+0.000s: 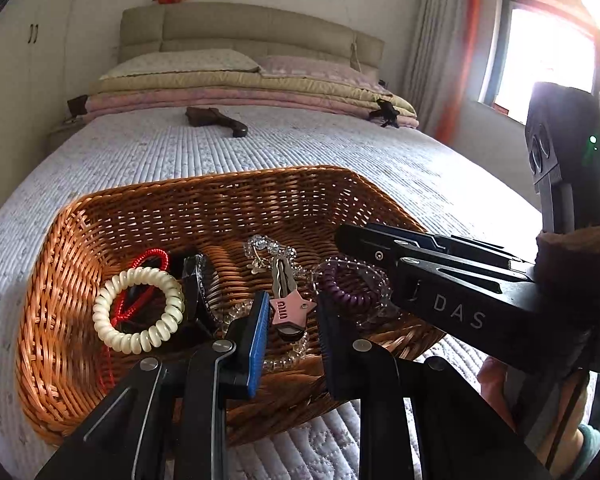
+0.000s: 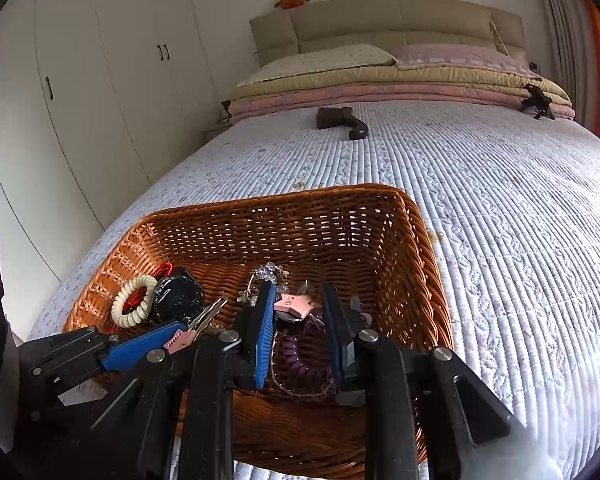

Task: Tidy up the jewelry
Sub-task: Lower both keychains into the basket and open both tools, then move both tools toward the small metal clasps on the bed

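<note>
basket: wicker basket (image 1: 80, 264) sits on the quilted bed (image 1: 220, 144), and all the jewelry is piled on its floor, so that's where my target is.

left jaws: my left gripper (image 1: 292, 328) hangs just over the near rim, jaws parted a little with nothing pinched. The pink star key (image 1: 286, 304) shows right in the gap.

right jaws: my right gripper (image 2: 298, 316) is also slightly parted and empty, as far as I can tell, over the purple coil band (image 2: 296, 354).

the relation that matters: the key lies straight ahead of and below my left jaws, long axis running away from me along the fingers, star end nearest. Left is the closer hand, I'd say. The jaws would close across its width.

left view only: the red cord (image 1: 148, 276) tangled through the cream coil band (image 1: 138, 314).

right view only: the black watch (image 2: 178, 294) face-on, and how the left fingers sit beside the key, not touching it from what I can see.
</note>
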Available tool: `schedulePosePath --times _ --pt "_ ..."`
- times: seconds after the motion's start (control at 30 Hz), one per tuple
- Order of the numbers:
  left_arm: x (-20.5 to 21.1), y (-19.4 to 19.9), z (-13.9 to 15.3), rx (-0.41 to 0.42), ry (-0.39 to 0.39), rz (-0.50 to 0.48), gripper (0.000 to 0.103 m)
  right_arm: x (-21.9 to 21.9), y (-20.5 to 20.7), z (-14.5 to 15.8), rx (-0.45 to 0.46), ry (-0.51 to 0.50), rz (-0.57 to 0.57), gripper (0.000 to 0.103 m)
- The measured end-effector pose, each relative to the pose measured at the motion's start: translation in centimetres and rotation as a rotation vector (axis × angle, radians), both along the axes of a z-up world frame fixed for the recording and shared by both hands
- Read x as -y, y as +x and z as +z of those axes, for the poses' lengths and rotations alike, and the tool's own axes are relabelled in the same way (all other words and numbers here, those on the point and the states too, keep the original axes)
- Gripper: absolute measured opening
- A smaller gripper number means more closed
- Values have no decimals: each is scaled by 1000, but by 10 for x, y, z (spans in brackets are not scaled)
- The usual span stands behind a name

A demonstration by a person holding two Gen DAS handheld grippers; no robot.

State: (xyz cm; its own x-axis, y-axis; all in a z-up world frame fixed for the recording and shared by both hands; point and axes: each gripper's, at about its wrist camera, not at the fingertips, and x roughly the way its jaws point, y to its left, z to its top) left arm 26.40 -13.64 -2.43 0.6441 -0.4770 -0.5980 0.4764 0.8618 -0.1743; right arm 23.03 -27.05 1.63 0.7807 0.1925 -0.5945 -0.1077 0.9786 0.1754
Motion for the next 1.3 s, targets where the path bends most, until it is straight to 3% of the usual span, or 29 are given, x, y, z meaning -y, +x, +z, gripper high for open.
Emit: schedulePosePath --times 0.2,0.23,0.3,0.37,0.57,0.77,0.8,0.87,0.9,1.13,1.3 --pt "-5 1 1 -7 -16 3 25 0 -4 2 11 20 15 26" --pt "-6 1 1 -7 -26 1 26 1 -6 4 19 30 16 26" --pt "-10 -4 5 2 -50 -16 40 5 -13 7 48 48 15 27" --pt "-14 -11 13 51 -60 -9 43 10 -19 9 72 77 25 27" --pt "-34 -24 26 94 -138 13 44 10 -35 17 136 49 -7 27" --pt "-39 -30 31 114 -159 13 44 11 -34 16 121 54 -4 27" --pt "-38 -30 30 112 -155 12 44 12 -33 15 116 59 -5 29" --pt "-37 -30 28 108 -146 16 44 15 -30 14 101 74 -6 44" --pt "-37 -30 28 106 -146 15 44 17 -30 13 96 86 -7 45" --pt "-43 -35 29 113 -158 22 44 20 -37 17 125 88 -28 45" --pt "-63 -48 36 119 -209 23 44 19 -67 29 185 48 -102 45"
